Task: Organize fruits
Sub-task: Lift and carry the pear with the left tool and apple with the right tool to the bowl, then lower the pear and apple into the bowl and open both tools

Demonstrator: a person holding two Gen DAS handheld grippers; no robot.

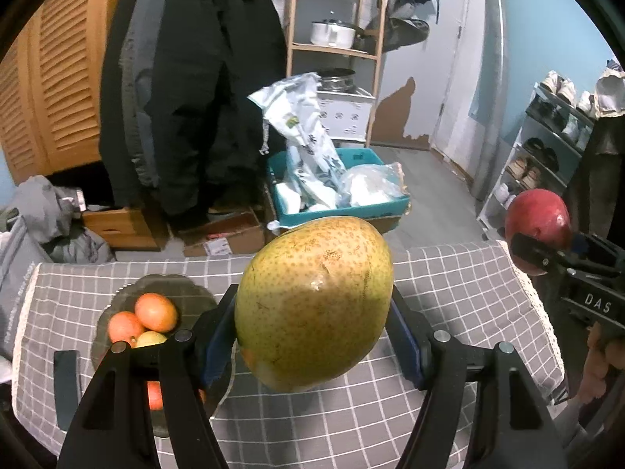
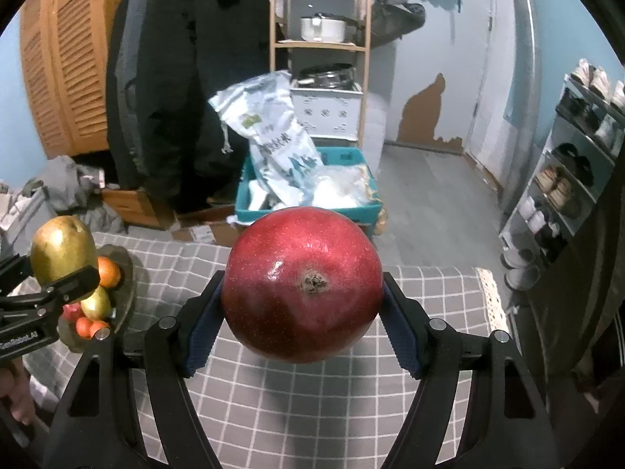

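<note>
two fruits in the air, one plate to hit

your left gripper is half open and clamped on the pear, lifted above the grey checked cloth. your right gripper is likewise part open, pads pressed on both sides of the pomegranate, also clear of the cloth.

risks: both fruits are round and smooth, held only at the flanks, so a quick swing or slack squeeze could let one roll out. the plate at your left already carries small fruit; dropping the pear in hard could knock an orange off.

the pear's long axis runs tilted, upper right to lower left across the jaws. the pomegranate's crown points back at the camera.
</note>
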